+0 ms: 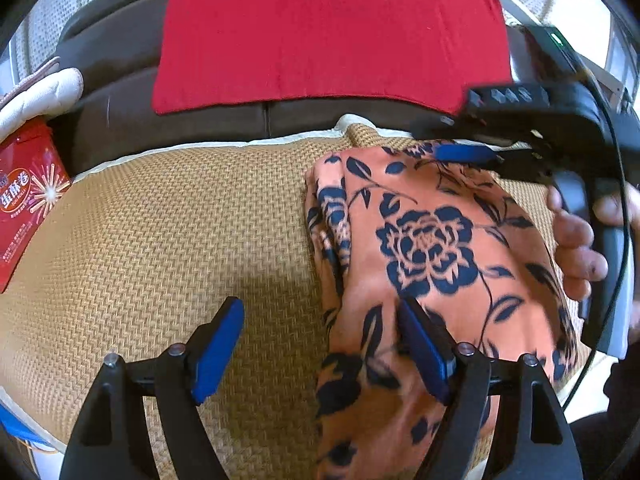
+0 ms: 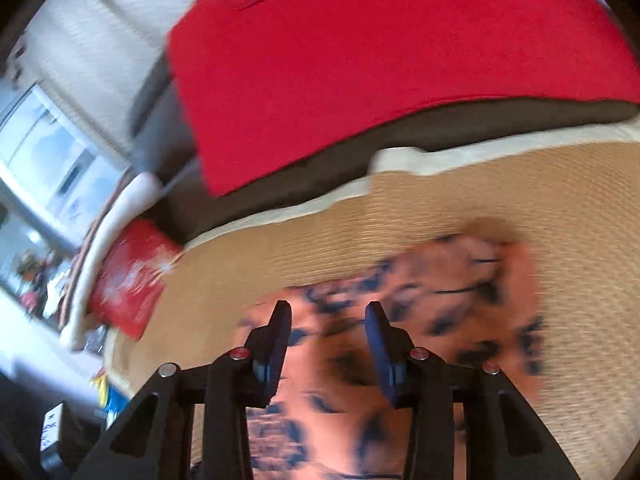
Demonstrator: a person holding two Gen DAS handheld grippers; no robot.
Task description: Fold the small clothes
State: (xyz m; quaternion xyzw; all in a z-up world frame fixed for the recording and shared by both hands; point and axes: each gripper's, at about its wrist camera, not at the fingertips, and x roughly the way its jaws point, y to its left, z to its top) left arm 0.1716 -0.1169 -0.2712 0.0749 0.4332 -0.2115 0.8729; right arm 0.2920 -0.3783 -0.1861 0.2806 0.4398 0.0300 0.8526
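A folded orange garment with dark blue flowers [image 1: 432, 256] lies on a woven straw mat [image 1: 180, 232]. My left gripper [image 1: 320, 344] is open and empty above the garment's left edge, its right finger over the cloth and its left finger over the mat. My right gripper [image 1: 472, 154] shows at the garment's far right corner, held by a hand. In the blurred right wrist view my right gripper [image 2: 328, 324] is open above the garment [image 2: 400, 320] with nothing between its pads.
A red cloth [image 1: 328, 36] hangs over the dark sofa back [image 1: 120, 120] behind the mat. A red printed box [image 1: 28, 200] and a white quilted cushion [image 1: 44, 92] lie at the left. The mat [image 2: 480, 196] has a white border.
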